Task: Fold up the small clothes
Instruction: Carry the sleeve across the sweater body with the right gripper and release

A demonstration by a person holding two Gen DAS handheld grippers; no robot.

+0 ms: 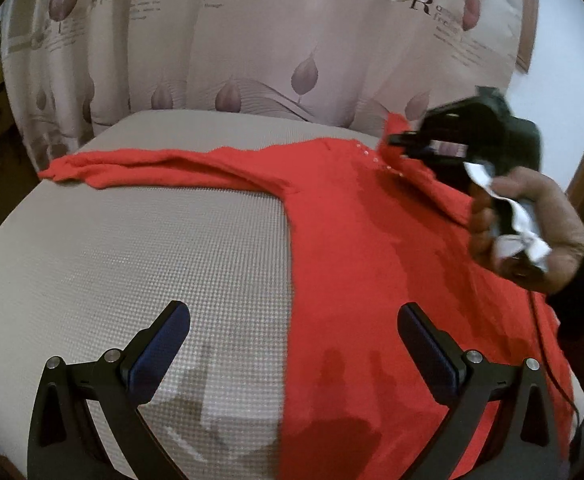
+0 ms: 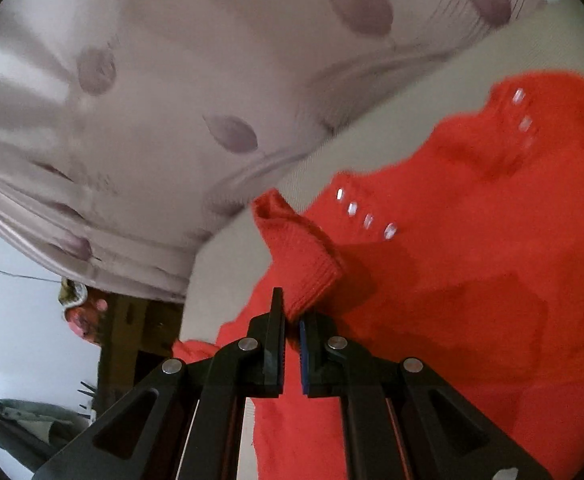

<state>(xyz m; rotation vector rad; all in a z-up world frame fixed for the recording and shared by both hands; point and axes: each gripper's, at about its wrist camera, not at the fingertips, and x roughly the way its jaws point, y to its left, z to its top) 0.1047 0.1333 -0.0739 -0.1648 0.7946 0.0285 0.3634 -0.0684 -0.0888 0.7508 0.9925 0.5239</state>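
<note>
**Inspector A:** I am recording this as a home, most likely a bedroom or living room.

**Inspector B:** On what grounds?

**Inspector A:** A satin curtain (image 1: 251, 40), printed with leaf shapes and lettering, is hanging right behind the work surface. That surface is a padded grey cushion (image 1: 111, 248) with a woven texture, not a bench.

**Inspector B:** Anything further?

**Inspector A:** Dark wooden furniture (image 2: 127, 344) is standing against a plain white wall (image 2: 15, 320), with household clutter sitting beside it, too blurred to identify. A red knitted garment (image 1: 352, 220) is lying across the cushion.
</note>
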